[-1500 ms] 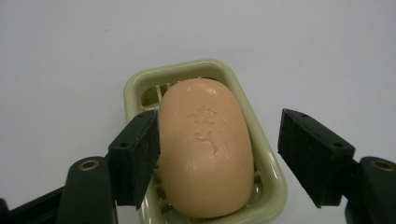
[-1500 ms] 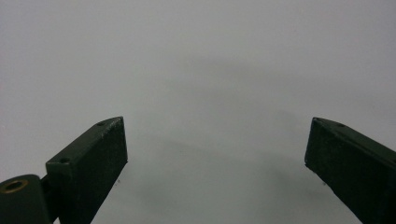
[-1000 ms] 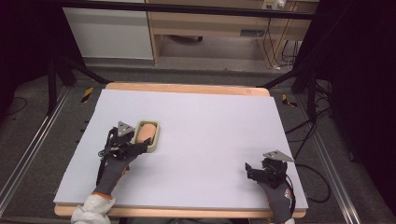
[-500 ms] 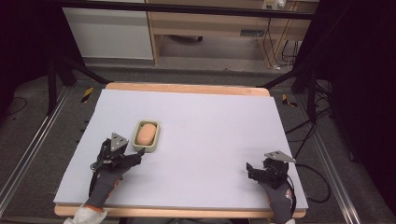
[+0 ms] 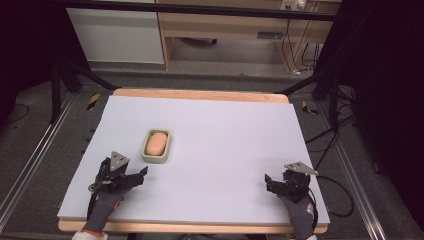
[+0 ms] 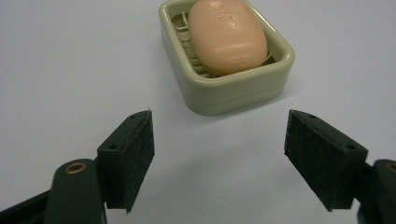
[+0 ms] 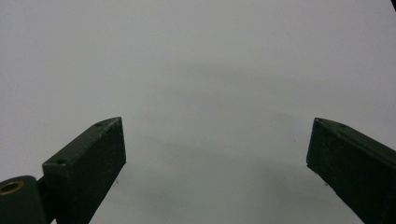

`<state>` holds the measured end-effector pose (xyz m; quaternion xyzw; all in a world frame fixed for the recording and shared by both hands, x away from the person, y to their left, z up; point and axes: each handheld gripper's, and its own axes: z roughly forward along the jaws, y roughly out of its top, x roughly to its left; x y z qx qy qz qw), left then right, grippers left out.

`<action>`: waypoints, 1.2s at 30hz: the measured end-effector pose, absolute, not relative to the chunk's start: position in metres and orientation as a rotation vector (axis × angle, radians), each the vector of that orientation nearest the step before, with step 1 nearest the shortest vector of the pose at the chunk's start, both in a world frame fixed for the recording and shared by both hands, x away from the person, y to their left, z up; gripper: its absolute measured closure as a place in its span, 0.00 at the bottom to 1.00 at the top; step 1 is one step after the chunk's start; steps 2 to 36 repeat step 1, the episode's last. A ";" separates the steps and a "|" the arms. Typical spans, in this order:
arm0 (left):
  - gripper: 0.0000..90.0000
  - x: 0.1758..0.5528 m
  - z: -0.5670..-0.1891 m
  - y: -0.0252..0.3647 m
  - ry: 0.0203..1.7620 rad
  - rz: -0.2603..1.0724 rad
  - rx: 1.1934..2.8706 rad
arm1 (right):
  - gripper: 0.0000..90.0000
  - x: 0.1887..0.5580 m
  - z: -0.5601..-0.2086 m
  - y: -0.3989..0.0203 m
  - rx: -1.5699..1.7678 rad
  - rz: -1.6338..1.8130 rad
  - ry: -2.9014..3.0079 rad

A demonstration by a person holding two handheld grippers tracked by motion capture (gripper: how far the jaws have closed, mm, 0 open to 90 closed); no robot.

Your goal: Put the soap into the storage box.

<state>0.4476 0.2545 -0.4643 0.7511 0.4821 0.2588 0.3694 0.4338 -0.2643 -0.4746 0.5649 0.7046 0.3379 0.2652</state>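
A peach-coloured soap bar point(image 5: 156, 143) point(image 6: 227, 36) lies in a pale green soap dish point(image 5: 148, 157) point(image 6: 236, 91) on the white table top point(image 5: 225, 140), left of centre. My left gripper point(image 5: 140, 175) point(image 6: 218, 154) rests on the table just in front and left of the dish, open, with nothing between its jaws. My right gripper point(image 5: 268, 181) point(image 7: 215, 163) rests near the front right corner, also open and empty, facing bare table.
The white sheet covers a wooden table whose edge point(image 5: 200, 94) shows at the back. Cables point(image 5: 345, 200) trail off the right side. Metal rails point(image 5: 30, 160) and dark floor surround the table; cabinets point(image 5: 117, 30) stand beyond.
My left gripper has let go of the soap dish and drawn back toward the front edge, leaving dish and soap on the table. The right gripper has stayed almost still.
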 end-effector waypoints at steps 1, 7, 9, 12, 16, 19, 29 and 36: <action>0.25 0.448 -0.465 0.256 1.246 0.661 1.923 | 0.06 0.434 -0.475 -0.264 1.522 0.911 1.905; 0.25 0.448 -0.465 0.256 1.246 0.661 1.923 | 0.06 0.434 -0.475 -0.264 1.522 0.911 1.905; 0.25 0.448 -0.465 0.256 1.246 0.661 1.923 | 0.06 0.434 -0.475 -0.264 1.522 0.911 1.905; 0.25 0.448 -0.465 0.256 1.246 0.661 1.923 | 0.06 0.434 -0.475 -0.264 1.522 0.911 1.905; 0.25 0.448 -0.465 0.256 1.246 0.661 1.923 | 0.06 0.434 -0.475 -0.264 1.522 0.911 1.905; 0.25 0.448 -0.465 0.256 1.246 0.661 1.923 | 0.06 0.434 -0.475 -0.264 1.522 0.911 1.905; 0.25 0.448 -0.465 0.256 1.246 0.661 1.923 | 0.06 0.434 -0.475 -0.264 1.522 0.911 1.905; 0.25 0.448 -0.465 0.256 1.246 0.661 1.923 | 0.06 0.434 -0.475 -0.264 1.522 0.911 1.905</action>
